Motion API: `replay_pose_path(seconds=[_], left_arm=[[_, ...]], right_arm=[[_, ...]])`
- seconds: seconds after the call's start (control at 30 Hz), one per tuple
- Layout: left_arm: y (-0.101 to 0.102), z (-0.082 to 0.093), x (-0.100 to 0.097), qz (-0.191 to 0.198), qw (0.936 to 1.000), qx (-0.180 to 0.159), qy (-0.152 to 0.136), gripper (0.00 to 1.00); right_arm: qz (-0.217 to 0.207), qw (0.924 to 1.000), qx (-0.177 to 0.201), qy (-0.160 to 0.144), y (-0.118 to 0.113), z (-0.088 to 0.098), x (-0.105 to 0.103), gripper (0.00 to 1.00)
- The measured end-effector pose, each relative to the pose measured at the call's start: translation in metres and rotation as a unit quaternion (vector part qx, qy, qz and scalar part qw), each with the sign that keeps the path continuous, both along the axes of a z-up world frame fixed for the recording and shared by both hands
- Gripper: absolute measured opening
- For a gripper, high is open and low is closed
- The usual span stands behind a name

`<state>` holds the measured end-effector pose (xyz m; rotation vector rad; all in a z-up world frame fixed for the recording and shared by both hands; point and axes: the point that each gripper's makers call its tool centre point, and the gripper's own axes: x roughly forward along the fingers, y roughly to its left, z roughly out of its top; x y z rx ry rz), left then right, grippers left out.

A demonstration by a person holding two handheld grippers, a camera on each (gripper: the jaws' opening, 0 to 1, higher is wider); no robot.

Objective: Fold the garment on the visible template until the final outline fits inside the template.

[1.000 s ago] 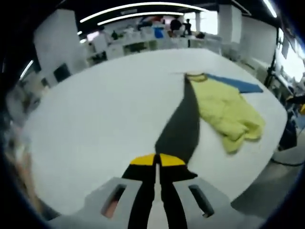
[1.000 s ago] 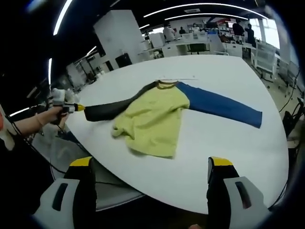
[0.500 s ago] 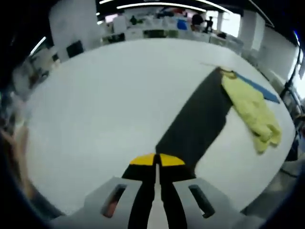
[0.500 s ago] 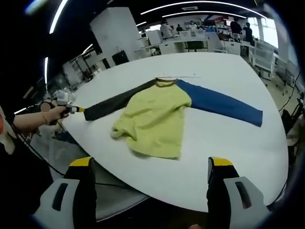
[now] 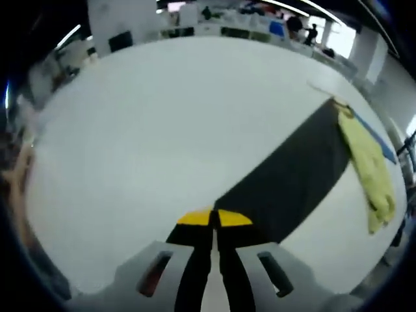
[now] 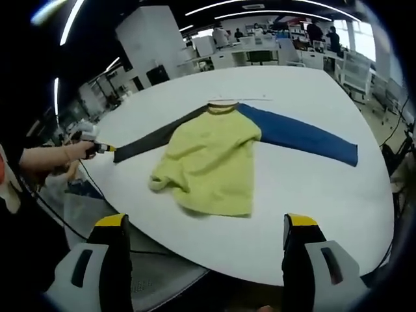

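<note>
A shirt [image 6: 211,166] with a yellow body lay spread on the white round tabletop [image 6: 312,195], its collar at the far side and its crumpled hem toward the near edge. In the right gripper view its blue sleeve [image 6: 299,136] stretched flat to the right, ending well short of the tabletop's right edge, while its black sleeve [image 6: 149,140] ran out to the left as far as the tabletop's left rim. There the left tool [image 6: 104,148], held in a person's hand [image 6: 71,155], had its yellow-tipped jaws pressed together on the cuff of the black sleeve. In the left gripper view the same tool [image 5: 215,218] rose from the bottom with its jaws pinched on the near end of the black sleeve [image 5: 292,179], which widened away toward the yellow body [image 5: 370,166] at the far right; a thin strip of blue showed just beyond the yellow. The right tool [image 6: 205,227] hung off the near edge of the tabletop, apart from the shirt, its two jaws spread wide and holding nothing. A faint thin line lay on the tabletop just beyond the collar; what it was could not be told. Desks and standing people showed far behind in the room.
</note>
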<state>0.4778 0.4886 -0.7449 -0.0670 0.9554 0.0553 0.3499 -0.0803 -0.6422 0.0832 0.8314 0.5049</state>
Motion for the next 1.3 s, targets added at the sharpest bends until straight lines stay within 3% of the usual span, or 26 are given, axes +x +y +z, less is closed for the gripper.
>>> replay_pose_path(seconds=[0.4,0.5,0.8,1.3], left_arm=[[0.015,-0.015,0.018,0.054,0.9982,0.0,0.027,0.0],[0.018,-0.012,0.026,0.053,0.9984,0.004,0.021,0.0],[0.052,-0.031,0.058,0.071,0.9972,0.013,0.02,0.0],[0.068,-0.041,0.081,0.092,0.9957,0.004,0.013,0.0]], right_arm=[[-0.016,0.9998,-0.006,0.012,0.0,-0.007,-0.001,0.98],[-0.02,0.9997,-0.009,0.014,-0.001,-0.008,-0.003,0.98],[-0.029,0.9993,-0.014,0.017,-0.002,-0.013,-0.005,0.98],[-0.039,0.999,-0.012,0.019,-0.001,-0.017,0.001,0.98]])
